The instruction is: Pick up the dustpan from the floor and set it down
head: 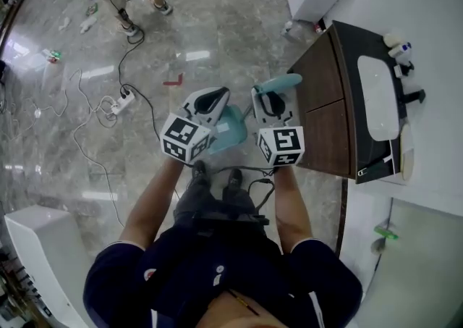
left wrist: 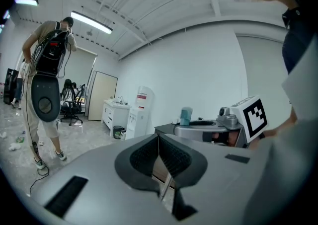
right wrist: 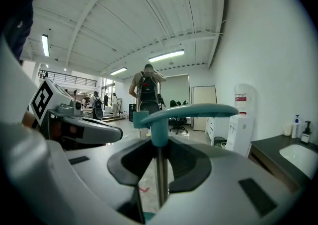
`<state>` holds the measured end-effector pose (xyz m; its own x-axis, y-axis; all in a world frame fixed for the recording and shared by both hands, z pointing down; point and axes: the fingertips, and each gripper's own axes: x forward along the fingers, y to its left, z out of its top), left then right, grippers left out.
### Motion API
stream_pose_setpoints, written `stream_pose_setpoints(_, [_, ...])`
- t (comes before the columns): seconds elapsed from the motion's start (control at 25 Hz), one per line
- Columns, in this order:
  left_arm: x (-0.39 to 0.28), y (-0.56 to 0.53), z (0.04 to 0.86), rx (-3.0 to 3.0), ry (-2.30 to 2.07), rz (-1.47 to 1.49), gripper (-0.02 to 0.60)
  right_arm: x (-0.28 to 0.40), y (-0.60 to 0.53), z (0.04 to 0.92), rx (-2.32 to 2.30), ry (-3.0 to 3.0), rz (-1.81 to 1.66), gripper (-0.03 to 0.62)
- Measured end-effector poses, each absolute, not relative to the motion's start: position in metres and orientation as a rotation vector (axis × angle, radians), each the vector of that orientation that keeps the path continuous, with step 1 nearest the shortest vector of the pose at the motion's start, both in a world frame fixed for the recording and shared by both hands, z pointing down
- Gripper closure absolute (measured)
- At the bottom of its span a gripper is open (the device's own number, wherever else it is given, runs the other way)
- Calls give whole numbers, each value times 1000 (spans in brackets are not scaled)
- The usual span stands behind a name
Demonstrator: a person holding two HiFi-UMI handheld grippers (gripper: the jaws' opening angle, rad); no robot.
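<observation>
obs, one moment. we hold the left tongs (head: 212,98) and the right tongs (head: 269,98) side by side in front of us, both pointing away and close to level. the teal dustpan (head: 233,131) stands upright between and below them. it is over the grey floor (head: 217,22), near the long edge of the counter (head: 347,51) on our right.

right tongs (right wrist: 159,144): closed on the dustpan's bare metal shaft (right wrist: 160,179), one dark pad on each side. the grip is just under the teal handle (right wrist: 191,112), which lies crosswise above the pads. the shaft runs straight down, and a sliver of teal shows at the bottom of the right gripper view.

left tongs (left wrist: 159,139): closed, ribbed pads meeting at their tips, nothing gripped that we can see. a thin pale strip shows through the gap below the meeting point; we cannot tell what it is. from above, these tongs sit just beside the pan's left rim; contact not readable.

whether the pan's base touches the floor: cannot tell from any view.

surroundings:
- a white sink (head: 377,95) set in the counter's dark top
- a power strip (head: 121,104) with cables on the floor, well to our left
- a standing person (left wrist: 47,85) with a backpack
- a water dispenser (left wrist: 140,112) by the far wall
</observation>
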<state>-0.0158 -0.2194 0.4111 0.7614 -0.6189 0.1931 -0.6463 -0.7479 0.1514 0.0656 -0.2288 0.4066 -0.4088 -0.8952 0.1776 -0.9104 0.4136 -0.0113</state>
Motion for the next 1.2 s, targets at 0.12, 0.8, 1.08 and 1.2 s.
stream_pose_setpoints(0.12, [-10,-229,435,2728,-990,231,569,72,-241,434,1617,-2492,197,494])
stream_pose_setpoints(0.8, [-7,-274,557,2598,-1000,382,569,97,-308,601,1598,-2334,308,494])
stream_pose_setpoints(1.08, [-7,-281,602,2547,-972,420,569,101,-340,664,1599,-2247,345,494])
stream_pose_setpoints(1.2, [-11,-284,621,2520,-964,436,569,100,-352,686,1592,-2225,355,495])
